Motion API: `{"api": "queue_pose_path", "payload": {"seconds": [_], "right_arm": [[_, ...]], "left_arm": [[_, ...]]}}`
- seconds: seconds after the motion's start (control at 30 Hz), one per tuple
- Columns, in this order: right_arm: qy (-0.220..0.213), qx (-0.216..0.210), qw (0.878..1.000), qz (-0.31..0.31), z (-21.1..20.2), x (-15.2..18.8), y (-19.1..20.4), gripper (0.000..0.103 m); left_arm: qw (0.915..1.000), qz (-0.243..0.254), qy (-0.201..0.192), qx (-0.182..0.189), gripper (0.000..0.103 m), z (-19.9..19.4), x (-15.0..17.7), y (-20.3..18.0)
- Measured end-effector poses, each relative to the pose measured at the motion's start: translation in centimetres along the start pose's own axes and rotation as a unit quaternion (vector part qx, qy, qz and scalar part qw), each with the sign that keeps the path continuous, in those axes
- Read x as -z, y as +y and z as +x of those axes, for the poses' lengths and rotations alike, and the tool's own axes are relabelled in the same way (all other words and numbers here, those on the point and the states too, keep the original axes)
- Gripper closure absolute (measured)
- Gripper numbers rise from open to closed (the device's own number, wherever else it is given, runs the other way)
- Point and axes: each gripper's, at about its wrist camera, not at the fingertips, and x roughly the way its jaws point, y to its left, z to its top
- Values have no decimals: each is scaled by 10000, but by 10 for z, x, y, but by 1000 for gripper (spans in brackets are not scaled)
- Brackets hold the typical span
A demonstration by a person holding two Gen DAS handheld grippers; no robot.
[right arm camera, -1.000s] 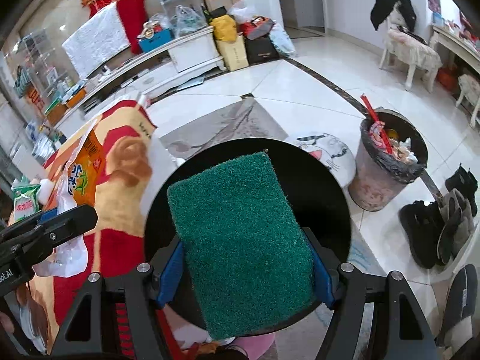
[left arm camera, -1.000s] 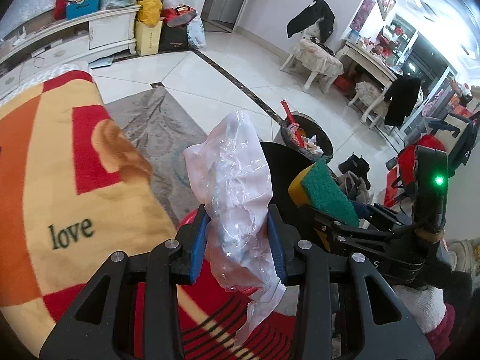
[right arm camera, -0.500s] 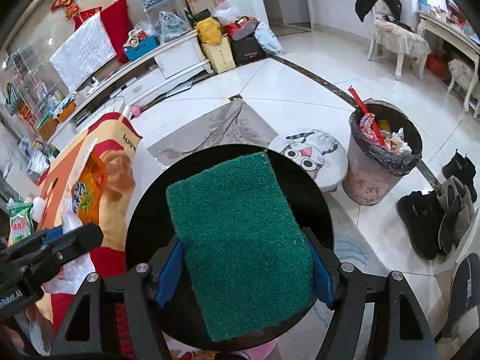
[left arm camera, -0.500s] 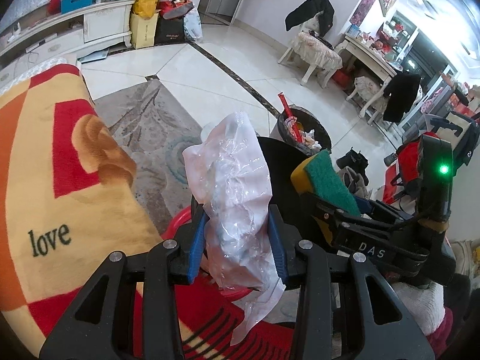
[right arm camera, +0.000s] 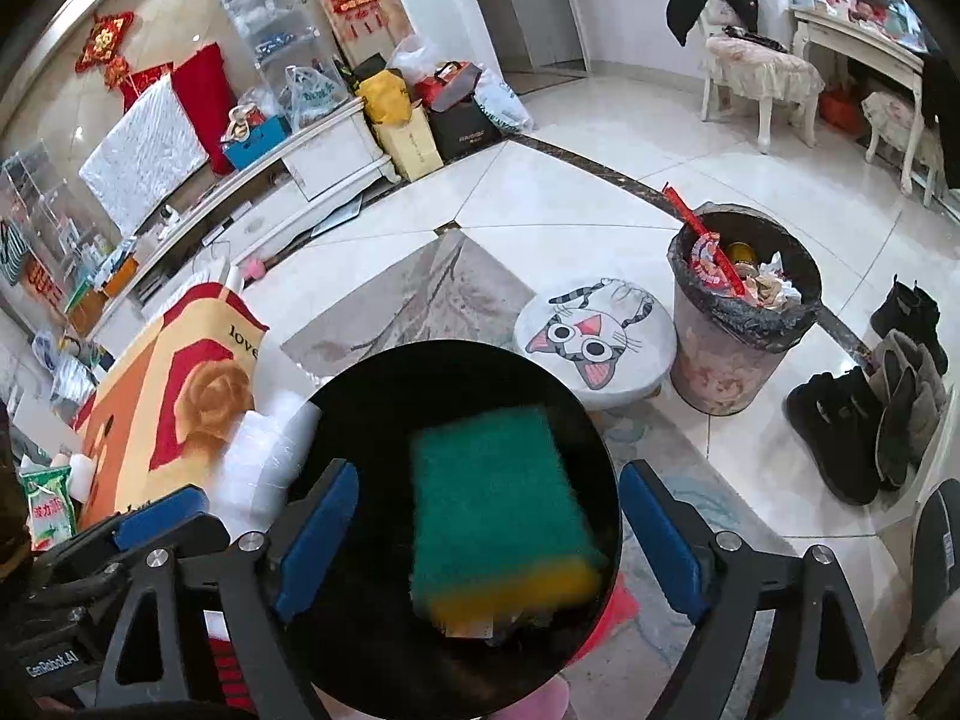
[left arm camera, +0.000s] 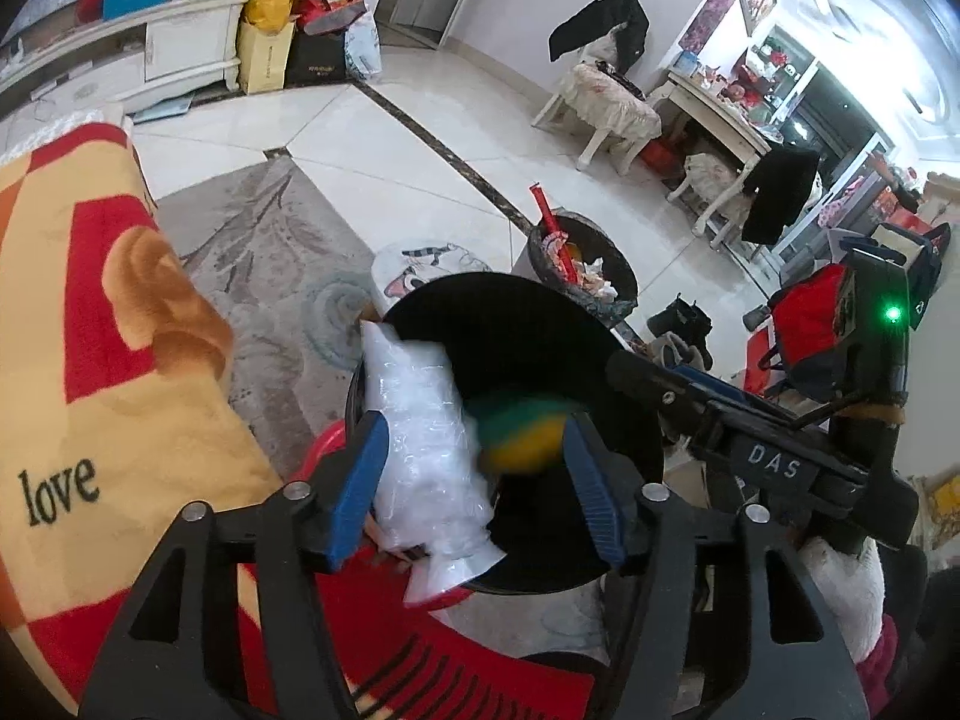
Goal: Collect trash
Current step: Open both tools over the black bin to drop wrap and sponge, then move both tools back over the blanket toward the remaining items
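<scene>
A black round bin (left arm camera: 522,360) sits right below both grippers and also shows in the right wrist view (right arm camera: 384,630). My left gripper (left arm camera: 474,492) is open; a clear crumpled plastic bag (left arm camera: 426,450) hangs blurred between its jaws over the bin's left rim. My right gripper (right arm camera: 489,534) is open; a green and yellow sponge (right arm camera: 498,516) is blurred in mid-air over the bin mouth. The sponge (left arm camera: 522,438) also shows in the left wrist view. The bag (right arm camera: 264,456) shows at the bin's left edge.
A blanket-covered table (left arm camera: 66,312) with "love" print lies to the left. A full grey trash can (right arm camera: 738,312), a cat-face stool (right arm camera: 594,342) and shoes (right arm camera: 870,414) stand on the tile floor beyond. A red basin (left arm camera: 318,450) peeks out under the bin.
Both grippers have opened. The plastic bag and the sponge have left the jaws and are dropping into the black bin.
</scene>
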Motion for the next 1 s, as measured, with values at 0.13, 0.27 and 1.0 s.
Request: {"api": "queue_pose_path", "payload": {"seconds": [0.13, 0.27, 1.0], "right_arm": [[26, -44, 10000, 50, -1, 1, -1, 16], [120, -115, 9998, -140, -1, 6, 10, 16], [36, -509, 9961, -718, -12, 37, 82, 16]], "left_arm": [[9999, -2, 37, -103, 40, -2, 3, 4], [9995, -2, -3, -309, 40, -8, 7, 7], [9849, -245, -441, -1655, 40, -71, 44, 60]]}}
